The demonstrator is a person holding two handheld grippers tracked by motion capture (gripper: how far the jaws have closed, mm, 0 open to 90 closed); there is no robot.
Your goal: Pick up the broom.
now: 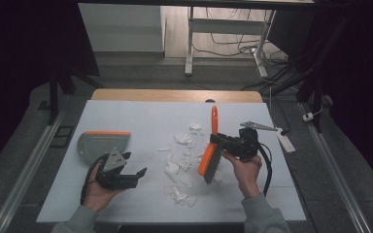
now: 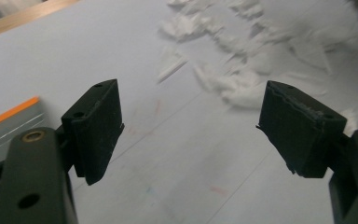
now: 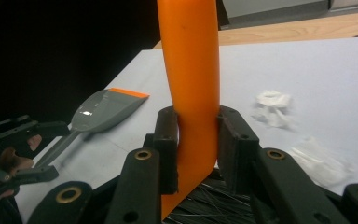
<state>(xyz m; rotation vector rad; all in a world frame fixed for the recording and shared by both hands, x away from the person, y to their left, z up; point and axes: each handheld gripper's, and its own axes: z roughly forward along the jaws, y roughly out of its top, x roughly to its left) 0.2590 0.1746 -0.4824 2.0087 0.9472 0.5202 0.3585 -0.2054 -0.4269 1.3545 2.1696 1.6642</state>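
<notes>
No writing can be read on the brush or the grey dustpan. The white paper scraps lie mid-table, well clear of its edges, with bare surface between them and the dustpan. The right gripper clamps the brush's orange handle just right of the scraps, while the left gripper hangs wide open and empty just left of them

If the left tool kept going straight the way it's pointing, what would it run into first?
Most likely the scattered white paper scraps: the left tool is open, empty, and aimed across bare table at them. Depth is unclear.
</notes>
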